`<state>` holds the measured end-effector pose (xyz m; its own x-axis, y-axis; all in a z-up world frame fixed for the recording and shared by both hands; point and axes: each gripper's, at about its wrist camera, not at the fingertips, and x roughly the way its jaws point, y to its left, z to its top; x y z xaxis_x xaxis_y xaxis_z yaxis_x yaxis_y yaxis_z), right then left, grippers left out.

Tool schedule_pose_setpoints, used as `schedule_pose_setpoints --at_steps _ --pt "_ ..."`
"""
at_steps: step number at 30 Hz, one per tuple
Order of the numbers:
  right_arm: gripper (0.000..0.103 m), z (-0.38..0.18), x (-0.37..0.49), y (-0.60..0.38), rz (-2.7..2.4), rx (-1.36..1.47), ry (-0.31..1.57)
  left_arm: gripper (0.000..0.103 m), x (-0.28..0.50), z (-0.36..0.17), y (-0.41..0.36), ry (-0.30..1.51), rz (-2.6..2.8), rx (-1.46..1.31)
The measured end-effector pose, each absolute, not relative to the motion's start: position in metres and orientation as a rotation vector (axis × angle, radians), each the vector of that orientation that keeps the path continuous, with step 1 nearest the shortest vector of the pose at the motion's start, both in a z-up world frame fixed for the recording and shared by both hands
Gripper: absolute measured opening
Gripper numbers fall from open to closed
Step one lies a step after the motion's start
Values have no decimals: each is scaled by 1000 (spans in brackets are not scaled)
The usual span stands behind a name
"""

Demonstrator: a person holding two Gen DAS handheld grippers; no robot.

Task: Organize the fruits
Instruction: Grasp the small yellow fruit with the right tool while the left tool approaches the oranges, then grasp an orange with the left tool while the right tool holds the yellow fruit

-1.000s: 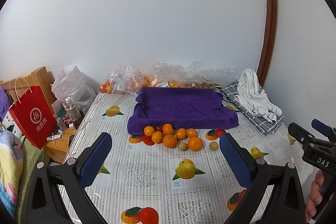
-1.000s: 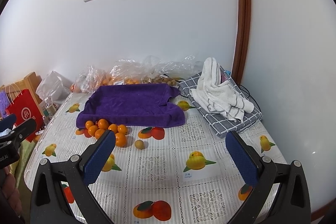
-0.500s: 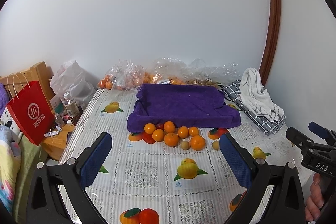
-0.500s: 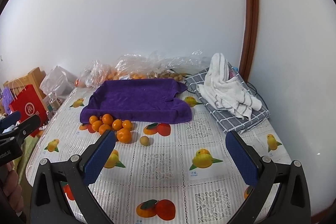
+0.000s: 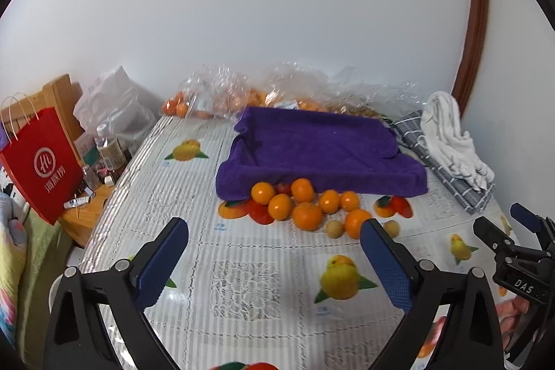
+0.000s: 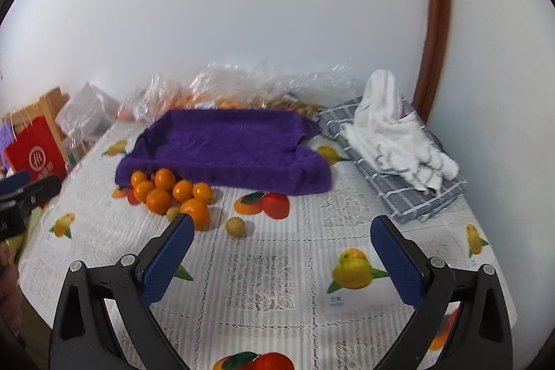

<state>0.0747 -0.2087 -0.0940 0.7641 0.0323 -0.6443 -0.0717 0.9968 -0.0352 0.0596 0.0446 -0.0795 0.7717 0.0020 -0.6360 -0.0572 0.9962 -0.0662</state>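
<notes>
Several oranges [image 5: 307, 214] lie in a cluster on the table [image 5: 242, 280] just in front of a purple towel-lined tray [image 5: 319, 148]. Two small pale yellow fruits [image 5: 334, 228] lie beside them; in the right wrist view one of them [image 6: 235, 226] sits apart from the orange cluster [image 6: 158, 200]. My left gripper [image 5: 274, 231] is open and empty, above the table short of the oranges. My right gripper [image 6: 277, 227] is open and empty, near the lone yellow fruit. The purple tray [image 6: 229, 144] shows empty in both views.
Clear plastic bags of fruit [image 5: 222, 92] lie along the wall behind the tray. A white towel on a grey checked cloth [image 6: 392, 134] lies at the right. A red paper bag [image 5: 38, 162] and bottles stand off the table's left edge. The tablecloth carries printed fruit pictures.
Both grippers have moved forward and lower toward the oranges. Both stay open. The fruit has not moved.
</notes>
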Motion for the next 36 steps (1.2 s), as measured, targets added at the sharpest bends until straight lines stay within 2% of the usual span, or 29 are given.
schedule_pose_setpoints --at_steps 5,7,9,11,16,22,24,26,31,33,36 --pt "92 -127 97 -196 92 -71 784 87 79 -103 60 758 28 -108" --pt "86 -140 104 -191 105 -76 811 87 85 -111 66 781 36 -105" --pt "72 -155 113 -187 122 -67 848 87 92 -121 72 809 42 -101" --pt "66 -169 122 -182 145 -56 872 87 96 -130 78 826 40 -106" --pt "59 -186 136 -172 183 -48 884 87 104 -142 85 830 33 -87" --pt "47 -203 160 -162 215 -35 914 87 119 -156 98 851 46 -119" --pt "35 -208 165 -159 223 -35 928 87 124 -160 102 860 45 -144" --pt "28 -213 170 -159 224 -35 941 87 132 -165 103 866 41 -155" --pt "26 -213 170 -163 223 -38 925 86 148 -174 97 881 -8 -173" --pt "26 -211 171 -168 211 -37 913 82 153 -175 92 869 -29 -160" --pt "26 -209 174 -176 194 -28 908 71 164 -180 84 877 -63 -128"
